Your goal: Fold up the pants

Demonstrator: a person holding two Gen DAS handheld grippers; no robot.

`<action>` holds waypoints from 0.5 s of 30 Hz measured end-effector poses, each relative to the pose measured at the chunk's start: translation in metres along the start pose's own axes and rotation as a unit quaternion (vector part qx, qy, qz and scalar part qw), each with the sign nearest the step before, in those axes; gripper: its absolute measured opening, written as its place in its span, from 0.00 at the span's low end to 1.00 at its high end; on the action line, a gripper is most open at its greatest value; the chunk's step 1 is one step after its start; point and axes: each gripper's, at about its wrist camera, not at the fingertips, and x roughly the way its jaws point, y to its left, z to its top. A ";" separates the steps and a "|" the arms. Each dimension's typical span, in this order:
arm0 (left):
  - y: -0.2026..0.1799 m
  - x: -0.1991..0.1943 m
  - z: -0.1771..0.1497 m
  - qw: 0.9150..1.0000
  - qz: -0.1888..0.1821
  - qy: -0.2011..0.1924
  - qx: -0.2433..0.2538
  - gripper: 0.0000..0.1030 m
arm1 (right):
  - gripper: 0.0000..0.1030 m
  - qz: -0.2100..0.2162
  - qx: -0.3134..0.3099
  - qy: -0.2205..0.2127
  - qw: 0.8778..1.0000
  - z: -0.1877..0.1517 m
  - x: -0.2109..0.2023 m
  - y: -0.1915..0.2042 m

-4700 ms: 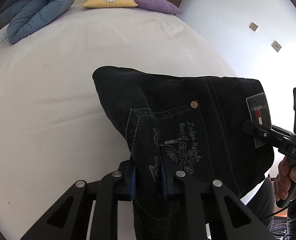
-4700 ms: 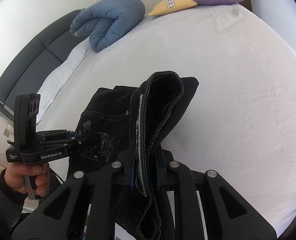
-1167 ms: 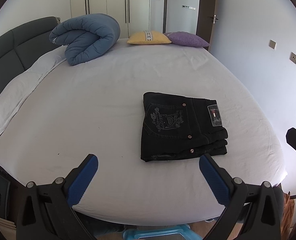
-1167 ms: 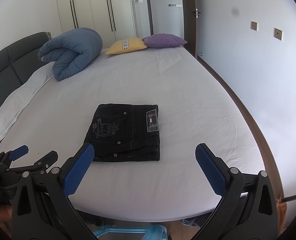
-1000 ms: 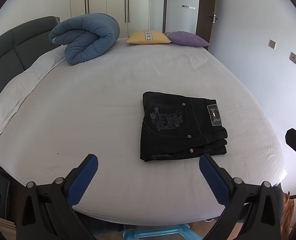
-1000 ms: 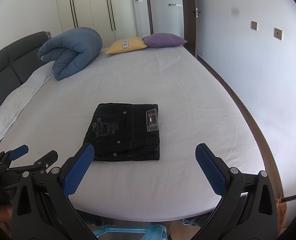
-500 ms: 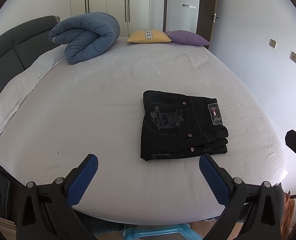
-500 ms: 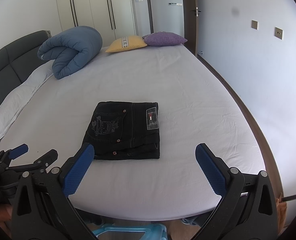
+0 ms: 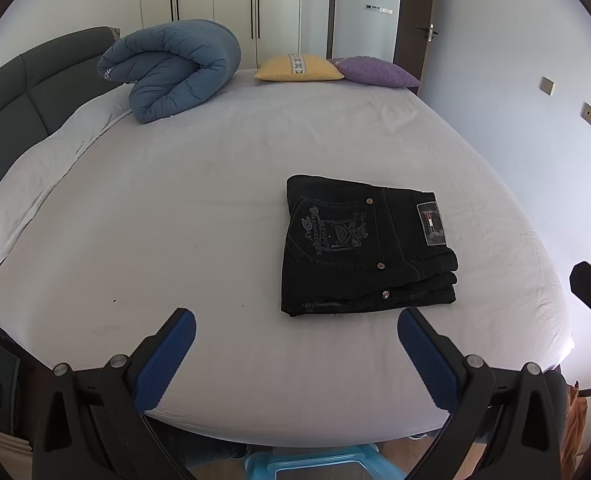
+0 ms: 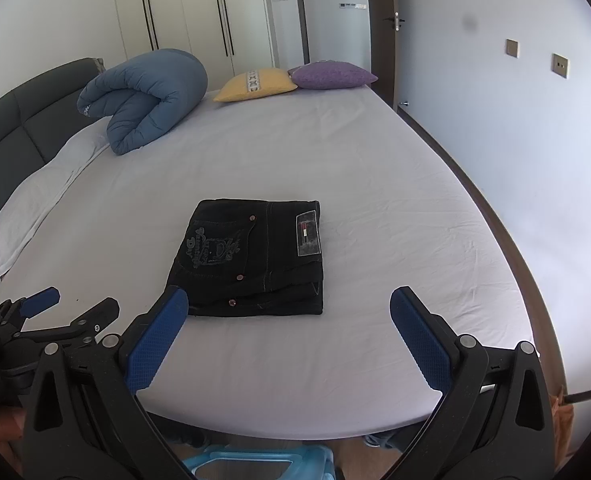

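One wide bed [image 9: 215, 184] carries the folded pants [image 9: 365, 246], a compact black stack near its front edge, long side running left to right. Both tools stay off the bed in front of the pants: left tool [image 9: 295, 354] and right tool [image 10: 285, 334] have jaws wide apart, holding nothing. The fold seems finished

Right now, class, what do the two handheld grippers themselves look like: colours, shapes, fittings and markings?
Both the left gripper and right gripper have matte black angular frames with silver round bolts. Each finger ends in a blue pad with a fine grid texture. White lettering marks the left gripper's black body in the right wrist view.
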 end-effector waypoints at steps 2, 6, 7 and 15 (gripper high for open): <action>0.000 0.000 0.000 1.000 -0.001 0.000 0.000 1.00 | 1.00 0.000 0.000 0.000 1.000 -0.001 0.000 0.000; 0.001 0.000 0.000 1.000 0.000 0.000 0.000 1.00 | 1.00 0.000 0.000 0.000 1.000 0.000 0.000 0.000; 0.001 0.000 -0.001 1.000 0.001 0.000 0.000 1.00 | 1.00 0.001 0.000 0.000 1.000 -0.001 0.000 0.000; 0.002 0.000 -0.001 1.000 -0.003 0.002 -0.002 1.00 | 1.00 0.005 -0.001 0.001 1.000 0.000 0.001 0.001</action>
